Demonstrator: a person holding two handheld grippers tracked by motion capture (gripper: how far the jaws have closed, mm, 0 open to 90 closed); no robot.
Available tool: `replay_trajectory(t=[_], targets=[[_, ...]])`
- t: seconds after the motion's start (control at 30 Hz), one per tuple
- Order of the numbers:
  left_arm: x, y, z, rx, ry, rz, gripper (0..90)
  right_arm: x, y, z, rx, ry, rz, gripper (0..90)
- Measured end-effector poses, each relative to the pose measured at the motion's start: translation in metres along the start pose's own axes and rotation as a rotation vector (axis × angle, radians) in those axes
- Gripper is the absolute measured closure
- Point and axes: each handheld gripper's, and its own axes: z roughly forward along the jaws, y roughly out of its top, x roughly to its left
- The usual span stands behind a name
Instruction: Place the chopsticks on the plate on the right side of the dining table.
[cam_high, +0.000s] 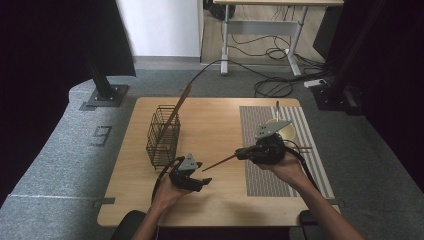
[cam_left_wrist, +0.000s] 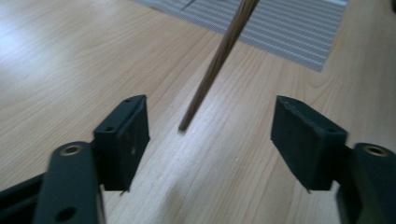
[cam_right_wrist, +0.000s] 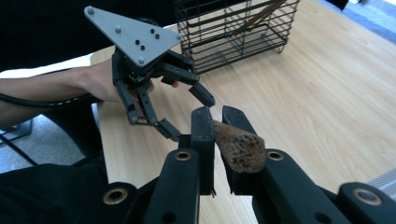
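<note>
While the high view is looking down on the table (cam_high: 210, 205), the right gripper (cam_high: 239, 154) is holding a wooden stick (cam_high: 220, 162) over the middle, its tip pointing at the left gripper (cam_high: 204, 181) near the front edge. A wire basket (cam_high: 163, 136) is standing toward the left edge, a striped mat (cam_high: 260, 175) lying along the right.

Left gripper view: jaws are standing apart, gripping nothing; the stick (cam_left_wrist: 212, 70) tip is hanging between them, touching neither.

Right gripper view: jaws are clamping the stick's thick end (cam_right_wrist: 239, 148); the left gripper (cam_right_wrist: 187, 112) is gaping just beyond.
</note>
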Motion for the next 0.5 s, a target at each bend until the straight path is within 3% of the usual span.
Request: replay_trajectory(t=[0.5], targets=[[-0.011,0.003,-0.004,-0.083,-0.049,0.095,65.5,0.008,-0.002,0.022,0.033,0.064,0.000,82.3]])
